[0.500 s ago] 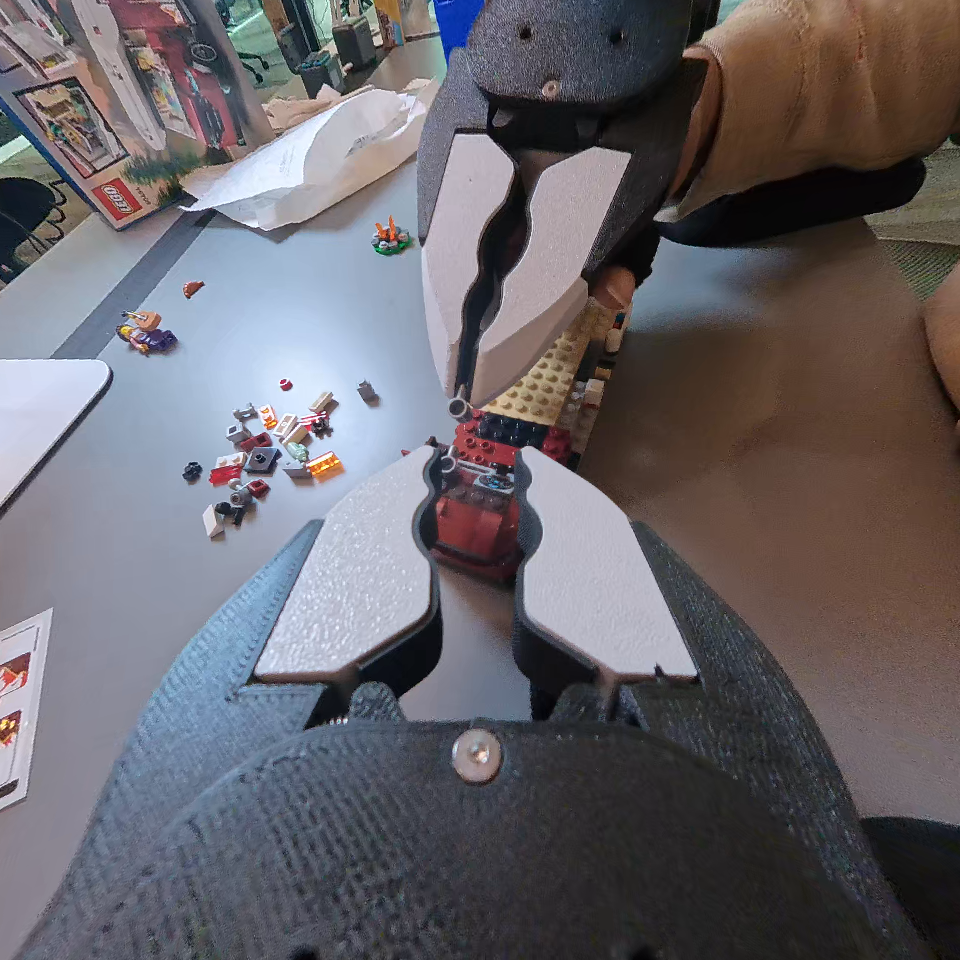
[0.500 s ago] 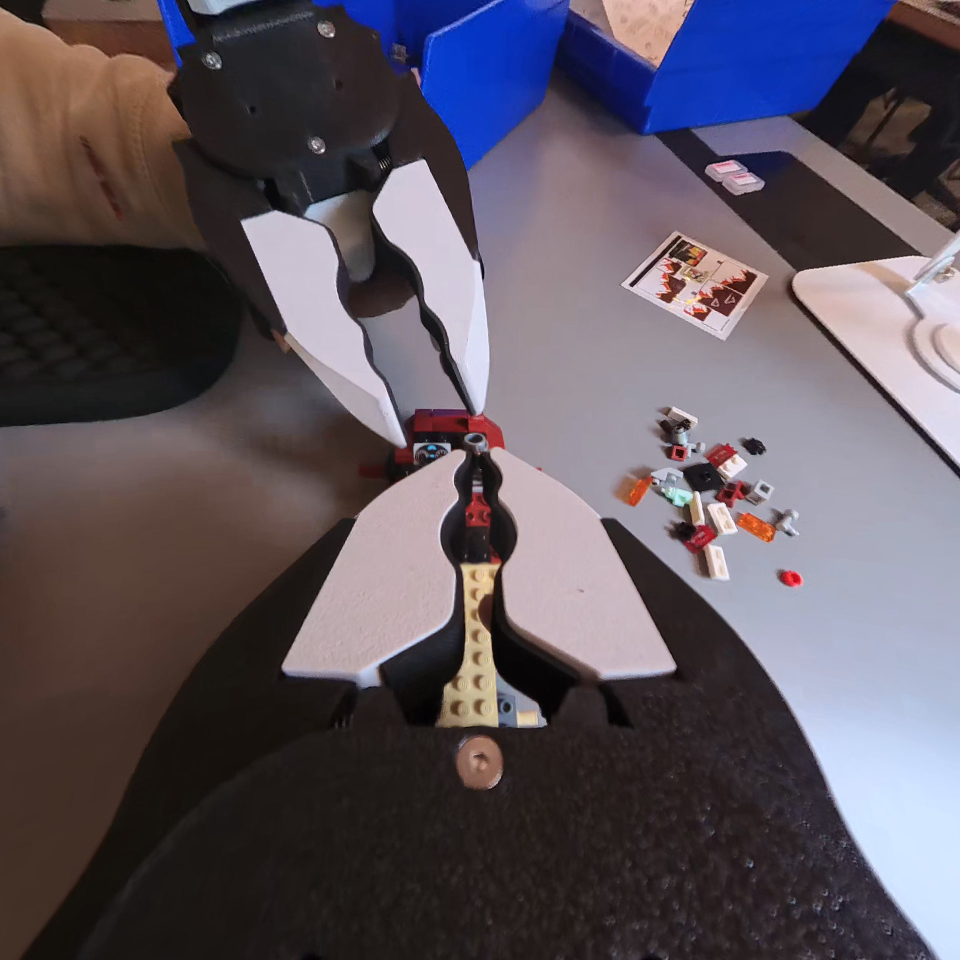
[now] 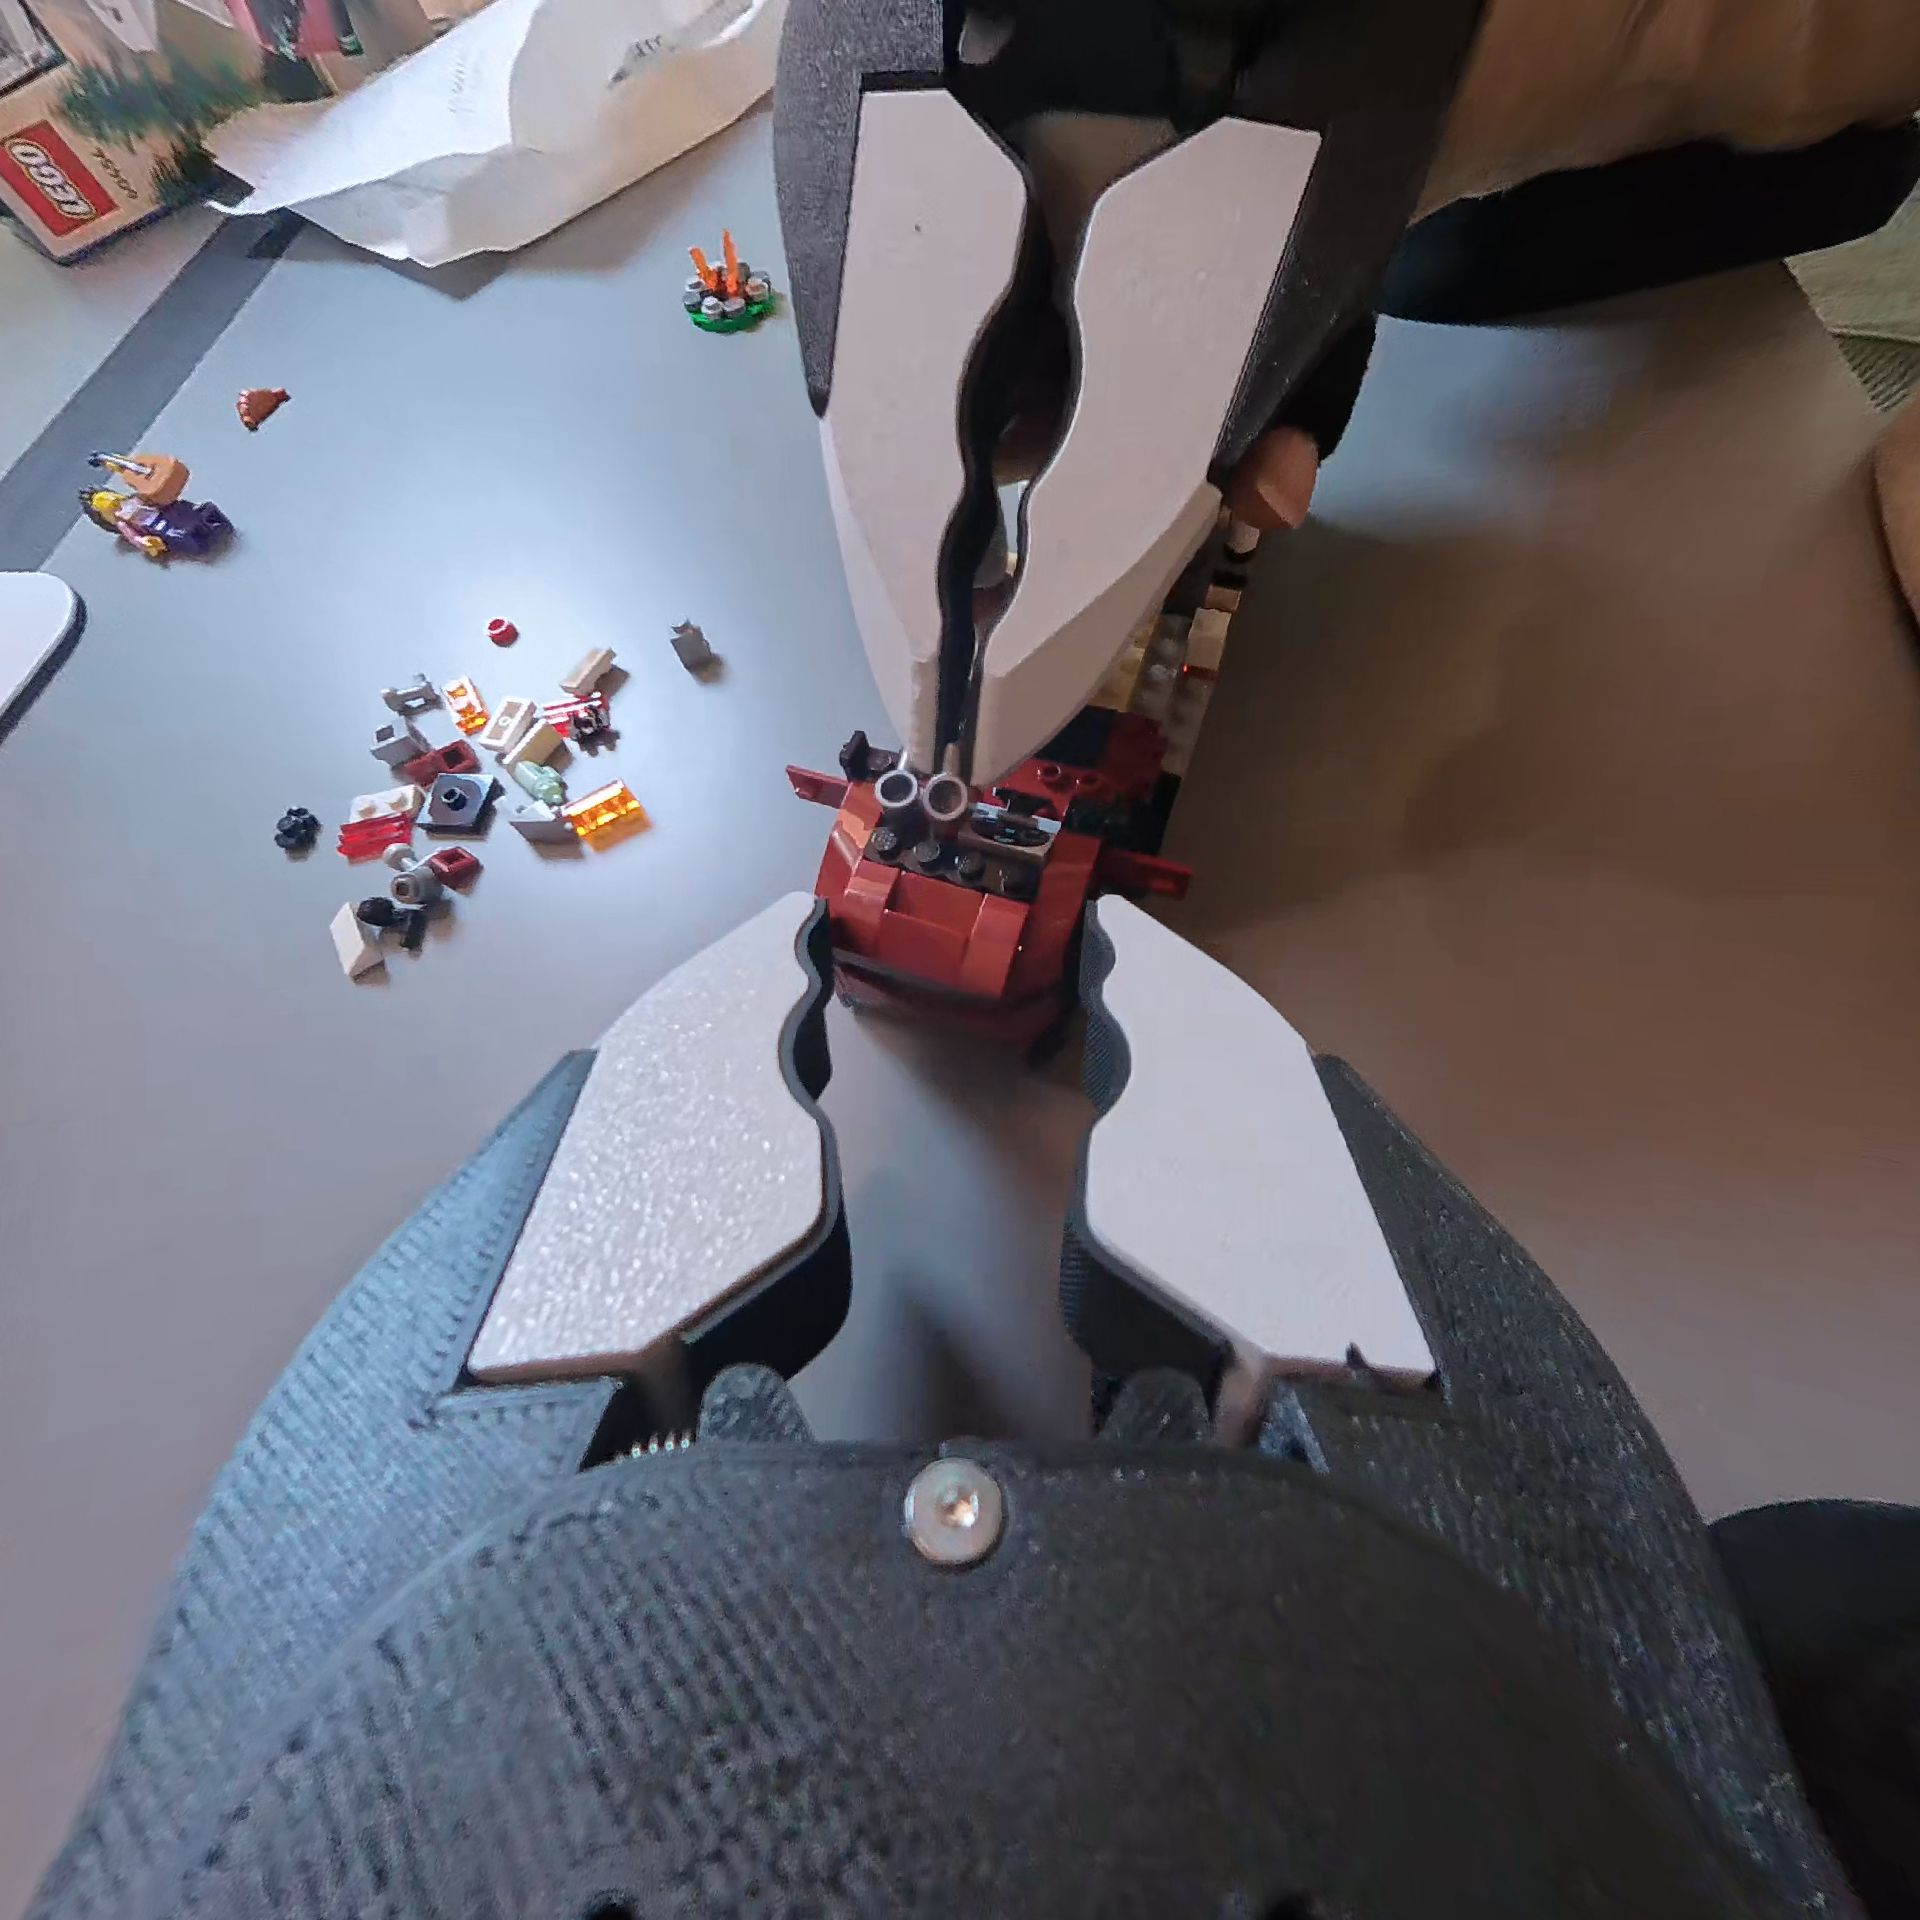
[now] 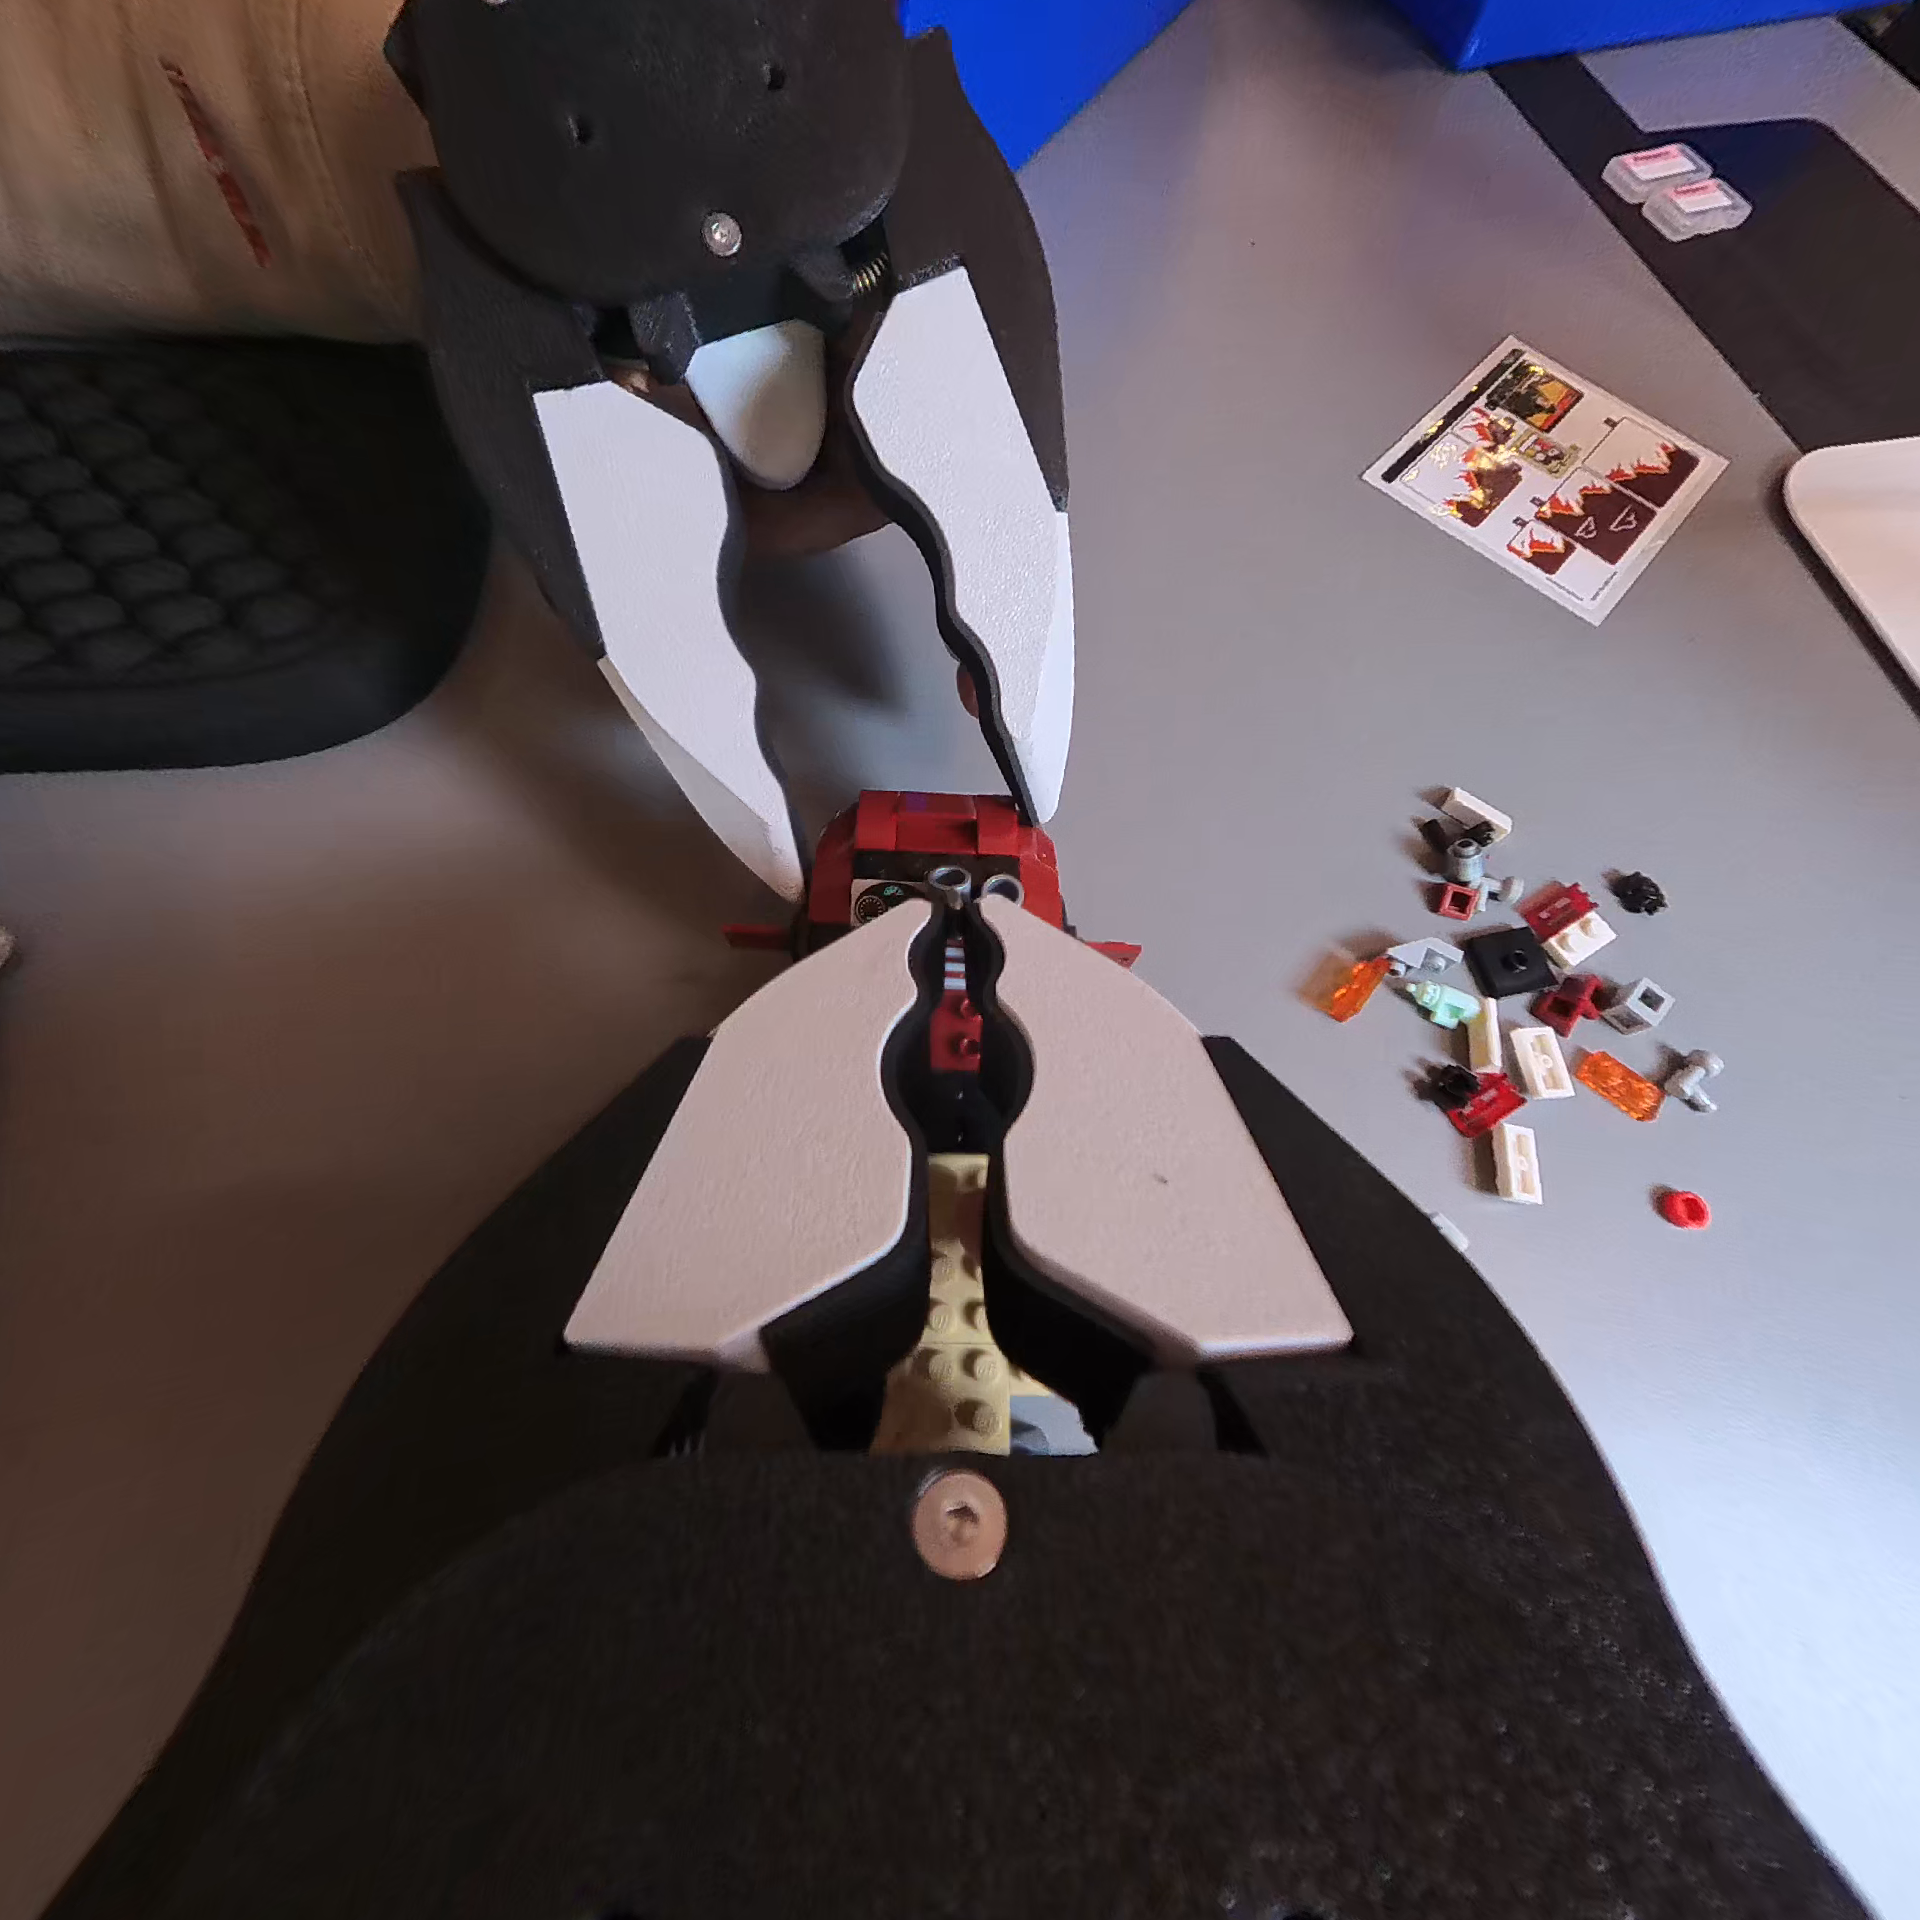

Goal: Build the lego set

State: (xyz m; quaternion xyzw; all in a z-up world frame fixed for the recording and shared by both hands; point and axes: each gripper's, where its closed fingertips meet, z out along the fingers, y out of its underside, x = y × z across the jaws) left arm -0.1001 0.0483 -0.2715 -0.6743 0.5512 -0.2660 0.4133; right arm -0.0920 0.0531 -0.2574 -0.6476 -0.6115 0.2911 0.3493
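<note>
Right gripper (image 4: pixel 954 906) pinches small grey tube (image 4: pixel 951 883) over dark red brick model (image 3: pixel 961 914). Left gripper (image 3: pixel 956 971) wide, straddling model, not gripping. Risk: unheld model shifts, tube misaligns.

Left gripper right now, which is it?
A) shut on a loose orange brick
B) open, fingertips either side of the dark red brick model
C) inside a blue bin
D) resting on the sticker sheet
B: the left gripper stands open, its fingers flanking the near end of the dark red brick model on the table.
</note>
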